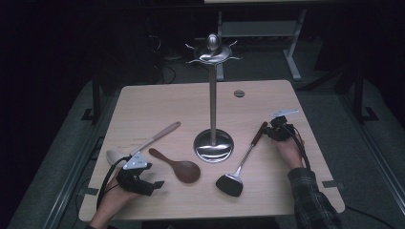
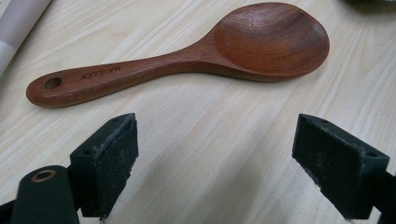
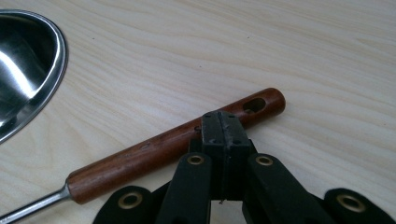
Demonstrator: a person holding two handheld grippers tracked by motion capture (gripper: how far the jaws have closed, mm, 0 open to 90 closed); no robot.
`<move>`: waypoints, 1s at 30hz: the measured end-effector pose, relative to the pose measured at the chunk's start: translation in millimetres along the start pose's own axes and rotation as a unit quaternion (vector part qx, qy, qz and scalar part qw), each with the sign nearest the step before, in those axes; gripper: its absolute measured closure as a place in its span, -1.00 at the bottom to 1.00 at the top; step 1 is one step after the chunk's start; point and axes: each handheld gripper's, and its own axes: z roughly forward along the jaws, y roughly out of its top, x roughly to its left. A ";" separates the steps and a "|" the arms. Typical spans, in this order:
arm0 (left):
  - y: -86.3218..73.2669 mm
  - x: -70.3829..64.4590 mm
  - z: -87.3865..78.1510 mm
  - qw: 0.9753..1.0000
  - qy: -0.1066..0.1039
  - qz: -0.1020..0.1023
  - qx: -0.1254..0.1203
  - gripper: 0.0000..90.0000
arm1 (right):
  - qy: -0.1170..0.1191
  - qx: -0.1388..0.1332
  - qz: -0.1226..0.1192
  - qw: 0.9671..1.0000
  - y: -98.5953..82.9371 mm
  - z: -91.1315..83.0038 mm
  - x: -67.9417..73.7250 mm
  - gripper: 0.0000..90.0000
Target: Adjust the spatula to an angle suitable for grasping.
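Note:
A dark wooden spoon (image 1: 179,167) (image 2: 187,58) lies on the table, bowl toward the right. My left gripper (image 1: 154,187) (image 2: 215,154) is open just short of it, with bare table between the jaws. A spatula (image 1: 246,157) with a black head, a metal shaft and a brown wooden handle (image 3: 154,154) lies right of centre. My right gripper (image 1: 270,132) (image 3: 222,123) is shut with its jaws pressed together, the tips up against the handle near the end with the hanging hole. Nothing is gripped between them.
A tall steel utensil stand (image 1: 213,109) with hooks on top rises from a round base (image 1: 213,145) (image 3: 23,70) at mid table. A white ladle (image 1: 157,136) (image 2: 18,23) lies left of the wooden spoon. The table's front edge is close to both hands.

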 end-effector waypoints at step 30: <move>-0.2 0.0 -0.1 1.000 -0.001 -0.001 0.002 -0.69 | 0.055 -0.002 -0.052 0.997 19.4 23.0 39.4 1.00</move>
